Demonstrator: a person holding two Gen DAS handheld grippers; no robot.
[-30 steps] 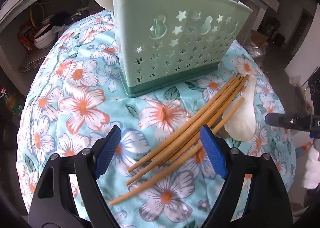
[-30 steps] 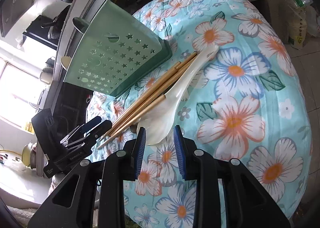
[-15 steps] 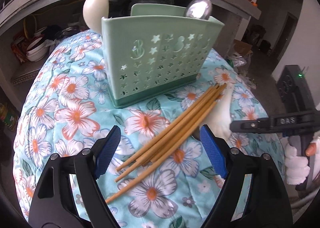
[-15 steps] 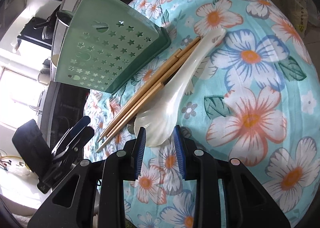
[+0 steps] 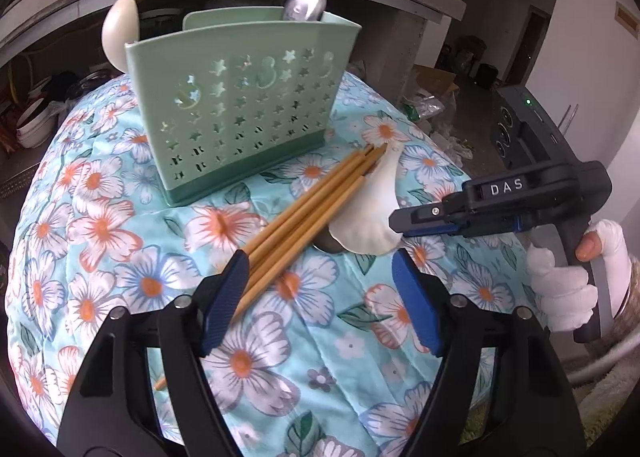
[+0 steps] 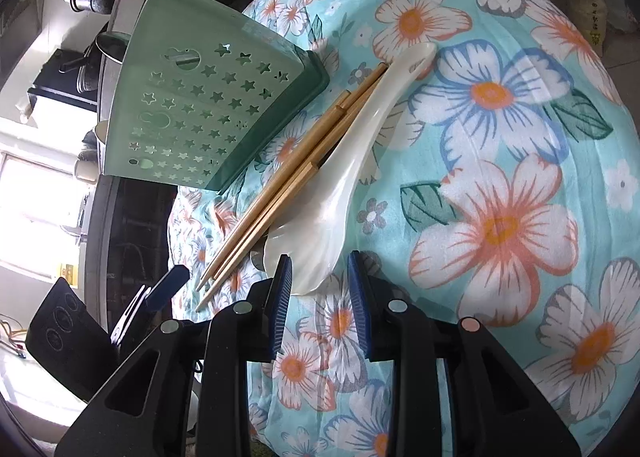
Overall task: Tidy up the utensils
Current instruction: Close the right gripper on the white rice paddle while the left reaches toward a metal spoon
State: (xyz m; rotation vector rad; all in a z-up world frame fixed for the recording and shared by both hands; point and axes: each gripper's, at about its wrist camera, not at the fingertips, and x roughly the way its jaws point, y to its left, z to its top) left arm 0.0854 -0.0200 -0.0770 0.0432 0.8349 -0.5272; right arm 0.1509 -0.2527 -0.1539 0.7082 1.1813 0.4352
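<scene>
Floral cloth (image 5: 132, 225) covers the rounded table, with a dim shelf behind it. On it stands a green perforated utensil holder (image 5: 244, 105) with a white spoon (image 5: 119, 29) and a metal spoon (image 5: 306, 7) poking out; their handles are hidden inside. Bamboo chopsticks (image 5: 316, 197) and a white ladle (image 6: 332, 193) lie side by side before it. Something dark, perhaps another spoon, peeks from under the ladle. The left gripper (image 5: 320, 297) gapes wide near the chopstick tips; the right gripper (image 6: 318, 289), jaws narrowly apart, straddles the ladle's bowl.

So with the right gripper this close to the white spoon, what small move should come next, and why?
Probably ease the right gripper forward and close on the white spoon: its open jaws already straddle the bowl's edge, and the spoon lies on the cloth beside the chopsticks.
</scene>
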